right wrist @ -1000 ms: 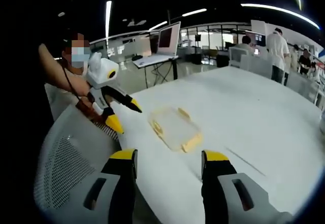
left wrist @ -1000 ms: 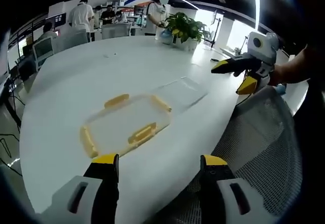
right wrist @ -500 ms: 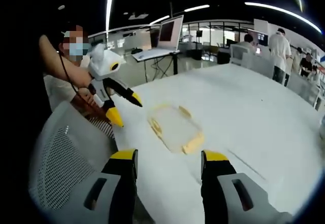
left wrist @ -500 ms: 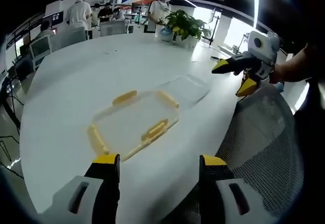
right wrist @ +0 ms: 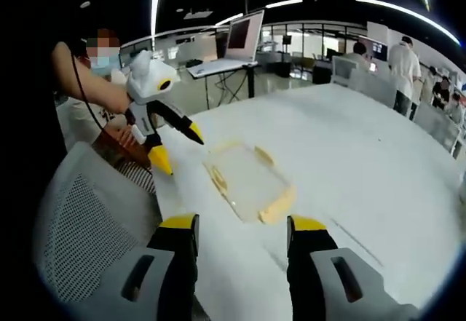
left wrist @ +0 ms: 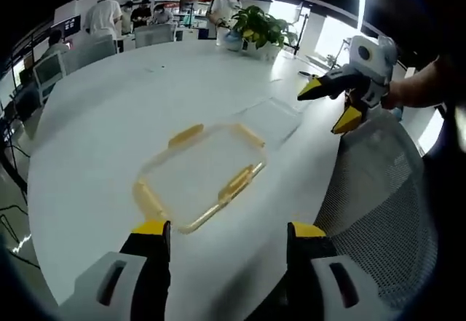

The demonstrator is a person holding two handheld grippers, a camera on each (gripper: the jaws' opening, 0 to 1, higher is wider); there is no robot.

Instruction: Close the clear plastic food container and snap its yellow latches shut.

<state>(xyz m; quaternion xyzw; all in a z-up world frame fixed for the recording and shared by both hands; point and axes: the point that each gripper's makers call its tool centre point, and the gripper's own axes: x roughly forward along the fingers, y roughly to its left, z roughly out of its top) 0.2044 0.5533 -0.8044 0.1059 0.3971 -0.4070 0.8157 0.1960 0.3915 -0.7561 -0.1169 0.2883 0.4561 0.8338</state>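
While the container (left wrist: pixel 200 172) faces both claws, a plant (left wrist: pixel 263 38) stands beyond

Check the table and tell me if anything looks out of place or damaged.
Nothing looks spilled or broken. The clear lid lies flat on the white table beside the container, not on it, and the yellow latches are splayed outward, unsnapped. Both the left gripper and right gripper are open.

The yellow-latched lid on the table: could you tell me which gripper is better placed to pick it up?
Left, probably. The left gripper is open with the yellow-latched lid lying straight ahead between its jaws. The right gripper hovers open beyond the clear base.
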